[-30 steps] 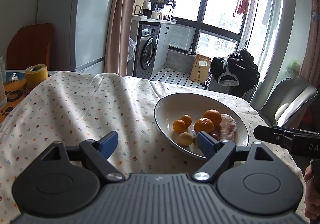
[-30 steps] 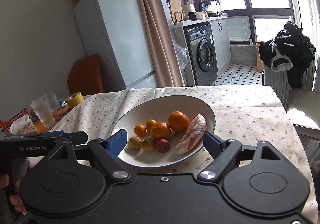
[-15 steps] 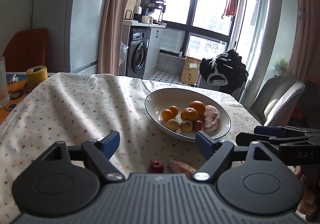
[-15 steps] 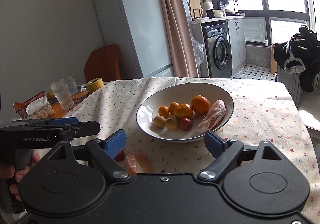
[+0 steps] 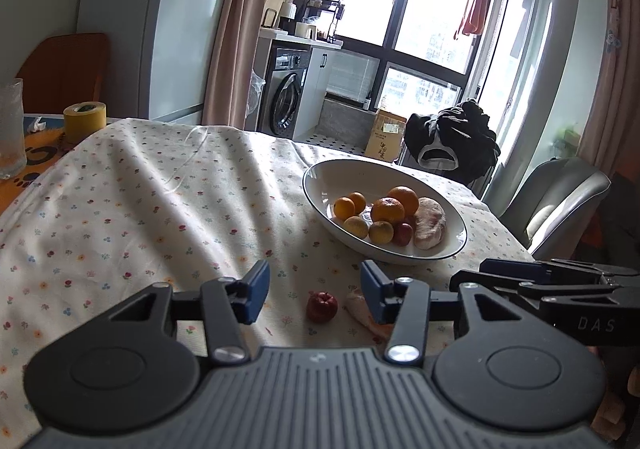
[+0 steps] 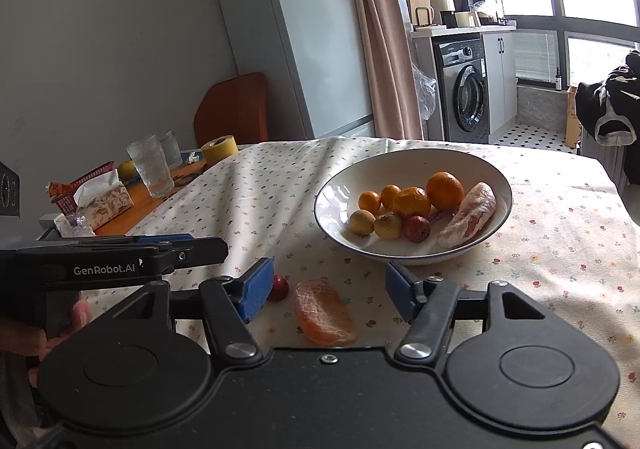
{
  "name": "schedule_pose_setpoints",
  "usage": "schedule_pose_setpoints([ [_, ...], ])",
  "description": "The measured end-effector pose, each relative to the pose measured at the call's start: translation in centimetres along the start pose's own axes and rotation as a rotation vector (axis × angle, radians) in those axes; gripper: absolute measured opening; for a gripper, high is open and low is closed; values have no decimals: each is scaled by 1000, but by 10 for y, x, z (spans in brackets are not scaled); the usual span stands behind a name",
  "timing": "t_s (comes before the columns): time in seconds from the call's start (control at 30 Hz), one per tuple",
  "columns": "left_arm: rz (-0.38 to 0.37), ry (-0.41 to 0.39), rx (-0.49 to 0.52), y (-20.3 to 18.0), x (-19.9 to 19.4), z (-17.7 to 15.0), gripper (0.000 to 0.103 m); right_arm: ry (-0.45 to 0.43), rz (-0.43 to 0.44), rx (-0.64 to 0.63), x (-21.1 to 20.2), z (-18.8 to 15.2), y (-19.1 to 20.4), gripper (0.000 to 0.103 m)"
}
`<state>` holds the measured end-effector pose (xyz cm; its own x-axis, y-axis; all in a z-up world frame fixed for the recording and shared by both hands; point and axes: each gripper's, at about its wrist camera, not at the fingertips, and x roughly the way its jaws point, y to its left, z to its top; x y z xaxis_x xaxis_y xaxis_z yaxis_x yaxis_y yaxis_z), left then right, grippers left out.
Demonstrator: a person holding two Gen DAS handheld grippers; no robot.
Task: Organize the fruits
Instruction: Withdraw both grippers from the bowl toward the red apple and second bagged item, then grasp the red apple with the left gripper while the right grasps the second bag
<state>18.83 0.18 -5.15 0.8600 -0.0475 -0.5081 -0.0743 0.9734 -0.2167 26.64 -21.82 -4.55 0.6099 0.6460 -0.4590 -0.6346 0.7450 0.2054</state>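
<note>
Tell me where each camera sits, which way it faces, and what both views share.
Left wrist: on the left gripper, facing across the table to the bowl and window; open fingers and the right gripper show.
Right wrist: on the right gripper, facing the bowl and fridge; open fingers, left gripper and a hand show.
Shared: bowl, small red fruit, wrapped segment.

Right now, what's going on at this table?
A person holds two grippers over a floral tablecloth, sorting fruit. Most fruit already sits in the white bowl. A small red fruit and a peeled citrus segment lie loose on the cloth before it. The left gripper and right gripper are both open, holding nothing.
</note>
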Motion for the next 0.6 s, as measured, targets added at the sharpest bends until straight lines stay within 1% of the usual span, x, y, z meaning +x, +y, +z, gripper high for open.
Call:
schedule_pose_setpoints([
  [0.03,-1,7,-3,0,2,-1,42,3,4,-4,1,-1,1,60],
  [0.2,-13,30,3,-2,15,-7,40,21,27,-24,7,-6,6,60],
  [0.33,-19,59,-4,-1,30,-11,36,48,36,-19,17,-11,3,60],
  [0.6,-16,87,-1,-4,48,-16,35,63,31,-23,22,-16,0,60],
])
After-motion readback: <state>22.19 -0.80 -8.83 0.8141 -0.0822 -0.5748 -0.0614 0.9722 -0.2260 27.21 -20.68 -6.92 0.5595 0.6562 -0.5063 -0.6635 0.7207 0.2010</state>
